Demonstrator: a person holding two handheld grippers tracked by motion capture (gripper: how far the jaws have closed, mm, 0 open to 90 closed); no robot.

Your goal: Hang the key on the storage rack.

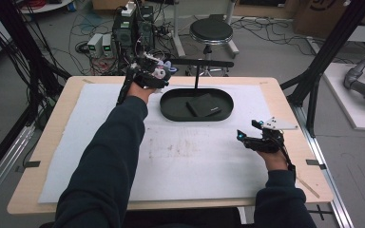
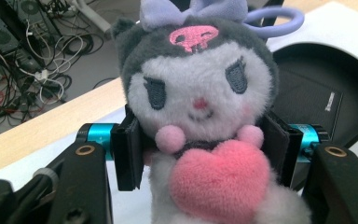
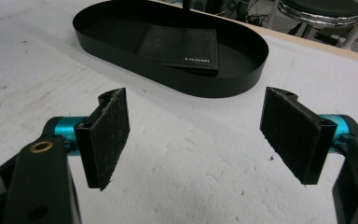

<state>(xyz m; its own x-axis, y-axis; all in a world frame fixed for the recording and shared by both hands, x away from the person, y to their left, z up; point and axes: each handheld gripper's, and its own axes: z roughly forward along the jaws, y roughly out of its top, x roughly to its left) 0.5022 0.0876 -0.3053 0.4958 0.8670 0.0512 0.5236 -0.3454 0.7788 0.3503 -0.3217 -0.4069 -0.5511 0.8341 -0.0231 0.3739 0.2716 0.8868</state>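
Observation:
My left gripper [image 1: 158, 73] is shut on a small plush toy [image 2: 200, 116]: grey hood, white face, lilac bow, pink heart on its chest, a lilac loop at its top. In the high view the plush toy [image 1: 161, 71] is held above the table's far edge, just left of the black oval tray [image 1: 171, 108]. A black wallet [image 1: 204, 105] lies flat inside the tray; in the right gripper view the wallet [image 3: 179, 49] rests in the tray [image 3: 242, 79]. My right gripper [image 1: 248, 135] hovers open over the white mat at the right, its pads [image 3: 107, 135] wide apart with nothing between.
A thin black post with a horizontal bar [image 1: 202, 62] rises from the tray's far side. A white foam mat [image 1: 171, 156] covers most of the wooden table [image 1: 52, 128]. Beyond the far edge stand a stool [image 1: 211, 32], computer boxes and tangled cables on the floor.

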